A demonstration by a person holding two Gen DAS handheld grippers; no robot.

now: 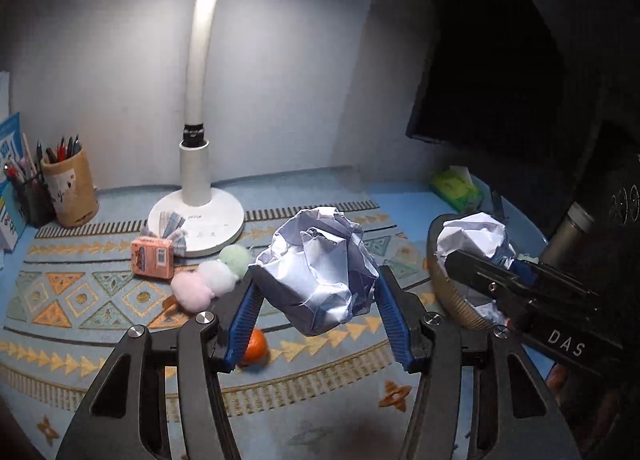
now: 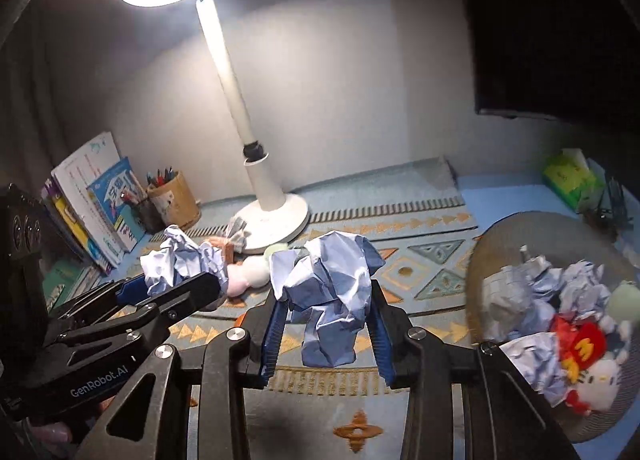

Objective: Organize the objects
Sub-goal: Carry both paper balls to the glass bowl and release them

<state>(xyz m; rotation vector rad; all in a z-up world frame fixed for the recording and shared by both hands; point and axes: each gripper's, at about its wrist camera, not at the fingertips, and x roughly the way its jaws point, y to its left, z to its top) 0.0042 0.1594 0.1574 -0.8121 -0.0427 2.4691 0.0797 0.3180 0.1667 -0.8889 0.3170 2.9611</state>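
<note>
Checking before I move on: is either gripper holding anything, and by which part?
Both. The left gripper pinches a crumpled paper ball by its sides; the right gripper pinches another paper wad across its middle.

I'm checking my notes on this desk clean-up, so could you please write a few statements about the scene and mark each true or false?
1. The left gripper is shut on a paper ball. True.
2. The right gripper is empty. False: it is shut on another paper ball.
3. The lamp is off. False: its head glows brightly.
4. The basket already holds crumpled paper and a plush toy. True.
5. The pen cup lies tipped over. False: it stands upright with pens in it.
</note>
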